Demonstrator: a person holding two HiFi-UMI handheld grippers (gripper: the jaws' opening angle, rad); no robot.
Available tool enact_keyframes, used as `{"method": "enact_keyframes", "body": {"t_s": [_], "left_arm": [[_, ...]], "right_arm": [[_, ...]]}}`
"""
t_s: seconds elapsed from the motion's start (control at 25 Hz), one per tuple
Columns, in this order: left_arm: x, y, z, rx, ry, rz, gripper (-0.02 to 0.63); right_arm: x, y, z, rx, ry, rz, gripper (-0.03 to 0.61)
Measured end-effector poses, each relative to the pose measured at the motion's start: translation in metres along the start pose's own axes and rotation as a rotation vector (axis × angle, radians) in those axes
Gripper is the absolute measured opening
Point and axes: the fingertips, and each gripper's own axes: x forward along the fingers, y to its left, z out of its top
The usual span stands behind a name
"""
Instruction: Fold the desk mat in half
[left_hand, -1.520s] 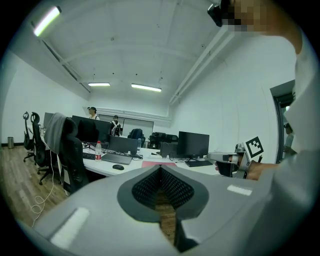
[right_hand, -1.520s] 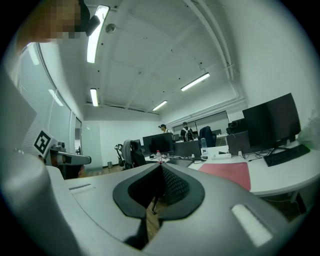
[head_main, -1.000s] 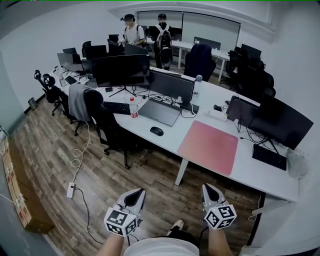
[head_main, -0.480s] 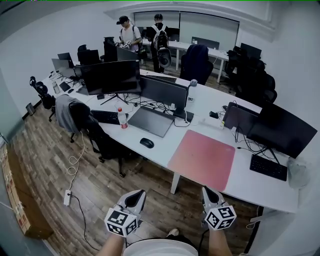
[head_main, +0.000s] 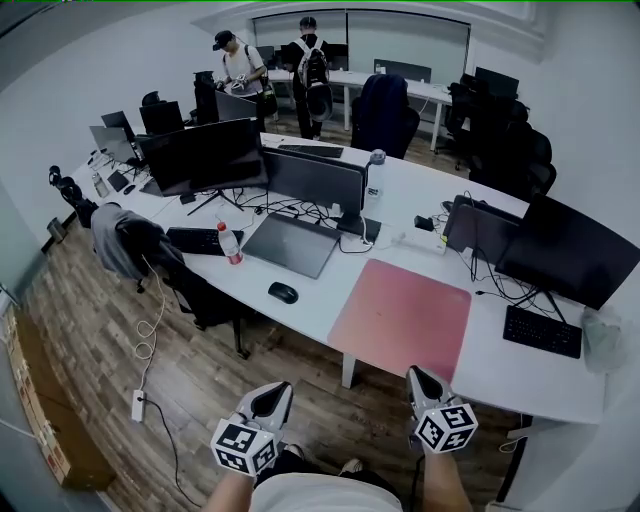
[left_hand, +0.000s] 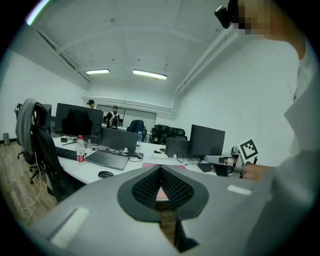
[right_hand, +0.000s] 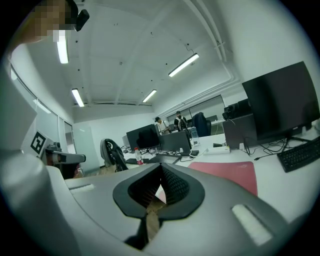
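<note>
The pink desk mat (head_main: 400, 315) lies flat, unfolded, at the near edge of the desk (head_main: 490, 365); left gripper (head_main: 272, 392) and right gripper (head_main: 416, 377), jaws together and empty, hover short of that desk, apparently pre-approach.

Light: bright and even, from ceiling strip lights (left_hand: 149, 74)
Glare: those lights blow out white; the white table (head_main: 500, 355) looks mildly washed
Shadows: soft, dim on the floor (head_main: 190, 370) under the table
Distortion: strong fisheye bending; black corners in both gripper views
Focus: left tool (left_hand: 161, 169) and right tool (right_hand: 161, 167) blurred up close; room sharper
</note>
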Motion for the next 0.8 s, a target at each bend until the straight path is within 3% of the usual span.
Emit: {"method": "enact_keyframes", "body": {"t_s": [0.32,0.8], "left_arm": [[0.065,0.037,0.012,-0.004,-0.009,-0.123,0.0],[0.144,0.121,0.05,0.038,0.034,-0.326,0.0]], "right_arm": [[0.032,-0.022,0.005,-0.017,0.013,-0.141,0.017],[0.123,-0.001,0.036,-0.029,0.009,-0.296,0.017]]}}
